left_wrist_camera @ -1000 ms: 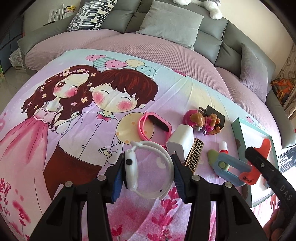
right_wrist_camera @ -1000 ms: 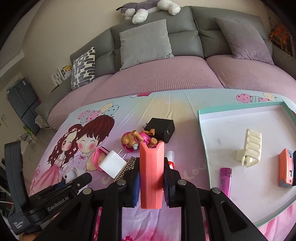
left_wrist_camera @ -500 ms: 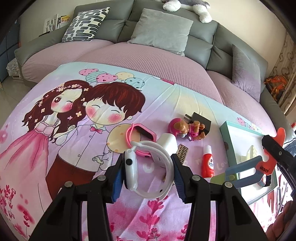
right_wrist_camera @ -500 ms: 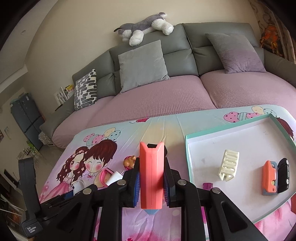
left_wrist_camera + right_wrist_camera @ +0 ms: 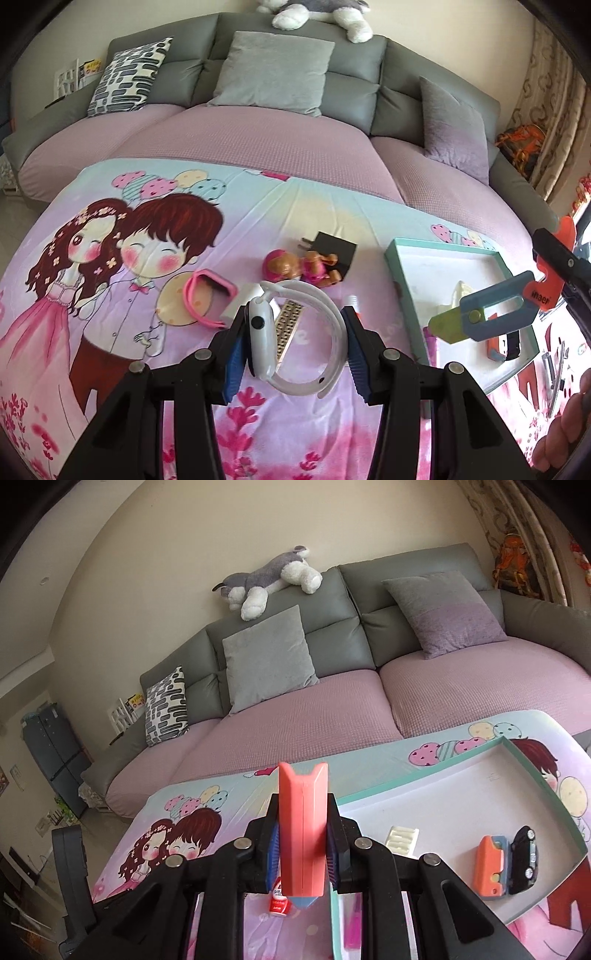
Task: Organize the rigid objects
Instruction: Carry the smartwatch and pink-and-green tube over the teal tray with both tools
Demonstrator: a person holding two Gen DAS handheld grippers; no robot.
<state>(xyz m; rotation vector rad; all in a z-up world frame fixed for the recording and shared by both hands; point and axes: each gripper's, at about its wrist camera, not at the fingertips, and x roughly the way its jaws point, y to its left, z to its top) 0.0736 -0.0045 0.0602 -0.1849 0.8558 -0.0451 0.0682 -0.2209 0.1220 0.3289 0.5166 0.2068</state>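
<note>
Above the cartoon-print cloth [image 5: 110, 258], both grippers hung clear of the surface, each tilted downward, the right one less steeply. Its black fingers entered the left wrist view from the right edge, over the teal-rimmed tray [image 5: 443, 246].

Compared with a second earlier, both had risen and moved toward the tray: the sofa [image 5: 332, 590] filled far more of the right wrist view, and the tray had slid closer to the middle of the left view. The toy figure [image 5: 301, 266], black charger [image 5: 338, 248] and pink watch [image 5: 208, 301] lay where they had been on the cloth.

The left gripper [image 5: 293, 341] stood partly spread, its blue pads pressed on either side of the white smartwatch [image 5: 263, 338], whose band looped between them, lifted off the cloth. The right gripper [image 5: 303, 845] was clenched tight on the coral utility knife [image 5: 303, 827], held upright with its notched end up; in the left view the knife's blue-grey and green end [image 5: 480, 319] hung over the tray. A cream hair clip [image 5: 402, 840], an orange block [image 5: 489, 871] and a black toy car [image 5: 522, 858] lay in the tray.
</note>
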